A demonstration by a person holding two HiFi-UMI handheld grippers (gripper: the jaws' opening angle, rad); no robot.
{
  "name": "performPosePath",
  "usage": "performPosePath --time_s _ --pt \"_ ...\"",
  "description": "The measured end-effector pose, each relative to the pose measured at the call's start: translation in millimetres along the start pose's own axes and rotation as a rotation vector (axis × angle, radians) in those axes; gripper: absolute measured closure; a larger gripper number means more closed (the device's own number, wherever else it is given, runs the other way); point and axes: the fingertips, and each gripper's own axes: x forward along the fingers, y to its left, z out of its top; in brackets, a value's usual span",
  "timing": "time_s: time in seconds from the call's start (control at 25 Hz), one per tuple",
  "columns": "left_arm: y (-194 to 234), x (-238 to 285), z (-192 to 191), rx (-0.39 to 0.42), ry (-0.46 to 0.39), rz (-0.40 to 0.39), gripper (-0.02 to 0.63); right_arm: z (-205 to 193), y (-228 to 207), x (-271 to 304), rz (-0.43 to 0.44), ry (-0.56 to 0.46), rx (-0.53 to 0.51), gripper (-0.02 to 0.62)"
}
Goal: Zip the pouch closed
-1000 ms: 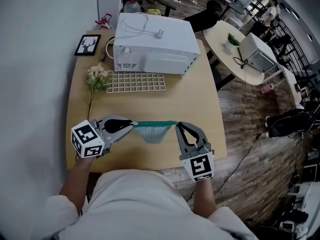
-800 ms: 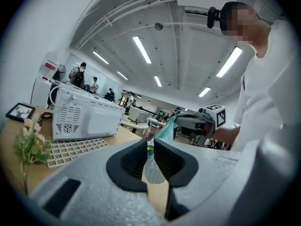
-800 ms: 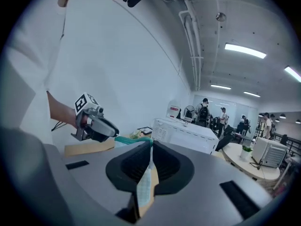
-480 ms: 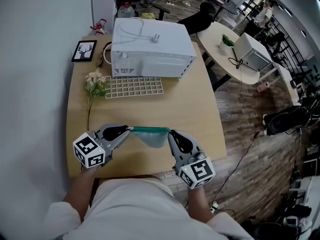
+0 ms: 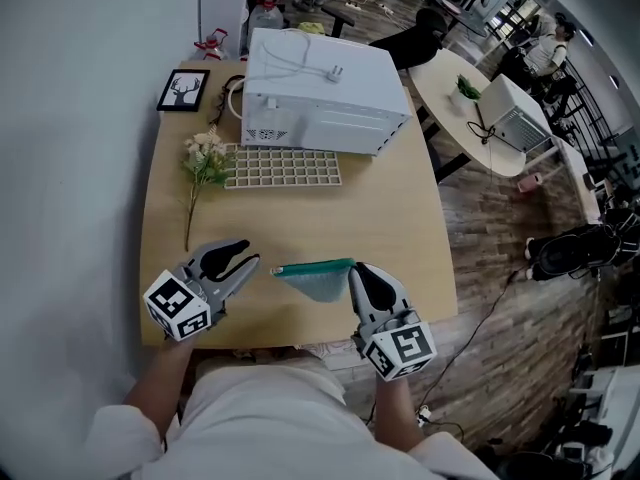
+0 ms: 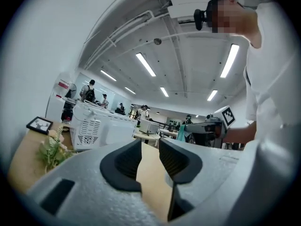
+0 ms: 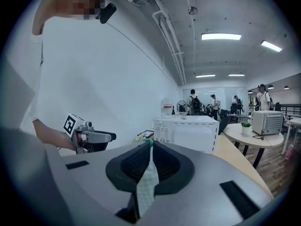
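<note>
The teal mesh pouch hangs over the wooden table, held only at its right end. My right gripper is shut on that end; in the right gripper view the mesh is pinched between the pads. My left gripper stands a short way left of the pouch's free end, apart from it. Its jaws are opening, and in the left gripper view there is nothing between the pads. That view also shows the pouch ahead, at the right gripper.
A white oven stands at the back of the table. In front of it lies a beige grid tray. A flower sprig and a framed picture are at the left. The table's near edge runs just below both grippers.
The left gripper has let go of the pouch's left end and drawn away to the left, its jaws parting. The pouch now hangs slack from the right gripper alone.
</note>
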Motion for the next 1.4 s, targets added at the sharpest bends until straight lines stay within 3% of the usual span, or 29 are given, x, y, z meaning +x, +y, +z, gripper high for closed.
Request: performPosePath --time_s 0.24,0.56,0.96,1.4 --pt "19 -31 9 0.107 -0.001 0.113 0.543 -1 -3 0 -0.033 -0.027 0.017 0.574" --pt "21 -62 37 0.218 -0.03 0.251 0.591 7 -40 -18 -0.125 -0.067 0.041 0.574" --pt "24 -87 80 0.242 -0.118 0.409 0.591 36 -76 -47 -0.178 -0.129 0.01 0.571" --pt "21 -104 99 0.276 -0.161 0.541 0.591 44 -128 -84 -0.269 -0.149 0.016 0.572"
